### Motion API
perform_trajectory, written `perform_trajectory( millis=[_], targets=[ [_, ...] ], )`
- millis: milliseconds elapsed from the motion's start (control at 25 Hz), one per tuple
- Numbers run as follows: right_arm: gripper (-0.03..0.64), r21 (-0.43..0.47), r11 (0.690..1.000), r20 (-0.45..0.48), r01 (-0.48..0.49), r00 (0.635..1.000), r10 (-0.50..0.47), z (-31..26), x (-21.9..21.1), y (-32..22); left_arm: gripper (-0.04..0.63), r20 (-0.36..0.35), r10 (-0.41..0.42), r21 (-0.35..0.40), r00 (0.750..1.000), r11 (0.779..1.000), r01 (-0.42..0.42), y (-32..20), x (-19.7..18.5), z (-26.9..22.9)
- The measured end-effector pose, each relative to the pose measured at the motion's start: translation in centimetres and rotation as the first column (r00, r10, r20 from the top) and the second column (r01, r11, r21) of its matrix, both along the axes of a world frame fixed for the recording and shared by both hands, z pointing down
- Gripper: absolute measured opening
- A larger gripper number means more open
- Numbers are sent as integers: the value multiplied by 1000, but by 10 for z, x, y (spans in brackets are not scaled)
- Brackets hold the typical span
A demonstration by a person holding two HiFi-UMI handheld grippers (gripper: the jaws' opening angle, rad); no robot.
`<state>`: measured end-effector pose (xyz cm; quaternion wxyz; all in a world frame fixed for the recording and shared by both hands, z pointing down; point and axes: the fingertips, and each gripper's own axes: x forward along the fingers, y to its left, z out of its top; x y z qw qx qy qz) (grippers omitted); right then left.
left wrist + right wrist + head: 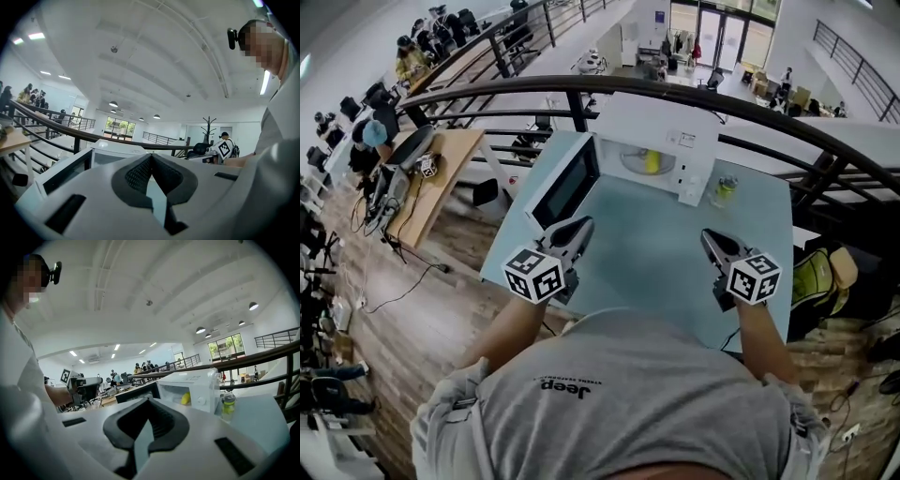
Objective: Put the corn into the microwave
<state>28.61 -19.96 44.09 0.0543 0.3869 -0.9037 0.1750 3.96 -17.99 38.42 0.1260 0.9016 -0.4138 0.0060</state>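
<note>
Head view looked steeply down from above the person (619, 394) onto the surface (656, 253) and microwave (661, 131), both gripper views sat low just behind their jaws, facing nearly level across it, all three shared the microwave.

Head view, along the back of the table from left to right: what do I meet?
microwave door → corn → bottle

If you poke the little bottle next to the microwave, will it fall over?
Probably: the bottle stands upright and looks tall and narrow, so a push near its top could tip it. Being round, it might then roll.
</note>
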Motion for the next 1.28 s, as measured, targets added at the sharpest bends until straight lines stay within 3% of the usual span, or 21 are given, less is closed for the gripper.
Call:
perform_trajectory(
  millis=[160,320,680,1280],
  targets=[
    [17,52,998,-23,-35,999,37,-22,-6,-2,9,-11,34,14,999,999,-34,-8,-20,-5],
    [18,57,993,12,-103,995,103,-36,-21,-5,9,1,83,59,997,995,-83,-19,-41,-18],
    [17,65,994,-5,-92,996,92,-48,-76,-18,9,-37,156,85,987,985,-152,-38,-68,-23],
    [17,21,992,50,-121,992,120,-38,-50,-24,9,-56,135,76,989,988,-131,-39,-62,-19]
  ],
)
